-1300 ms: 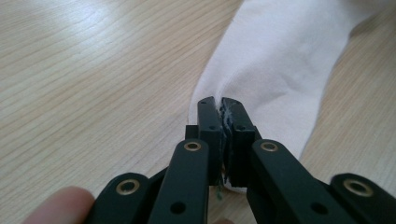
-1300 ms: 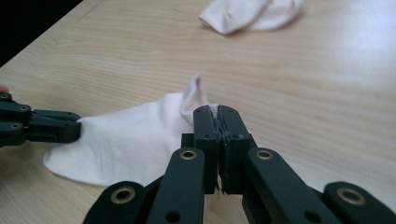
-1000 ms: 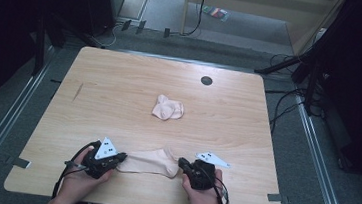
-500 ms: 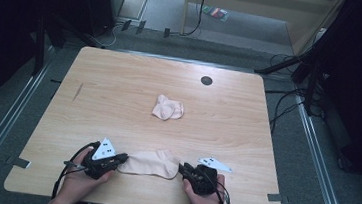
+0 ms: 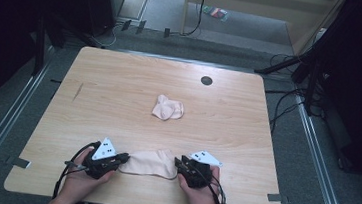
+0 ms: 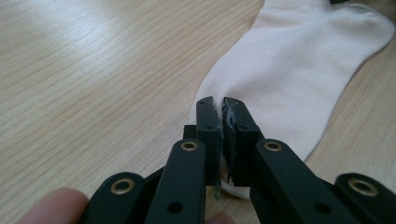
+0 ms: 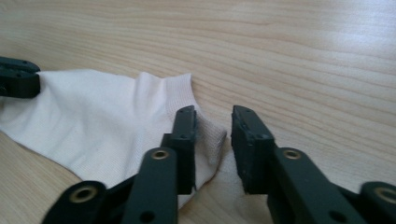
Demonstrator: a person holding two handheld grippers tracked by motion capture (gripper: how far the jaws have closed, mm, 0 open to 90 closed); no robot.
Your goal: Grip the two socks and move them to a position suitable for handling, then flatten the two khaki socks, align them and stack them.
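High view: sock (image 5: 149, 162) lies flat at table (image 5: 119, 101) near edge, between left tongs (image 5: 122, 157) and right tongs (image 5: 179, 162); tips too small to read. 2nd sock (image 5: 168, 108) bunched mid-table.
Left gripper view: left tongs (image 6: 223, 108) clamped on sock (image 6: 299, 70) edge; toe cut off.
Right gripper view: right tongs (image 7: 213, 122) parted, having just opened; sock (image 7: 93, 121) corner between, ungripped.
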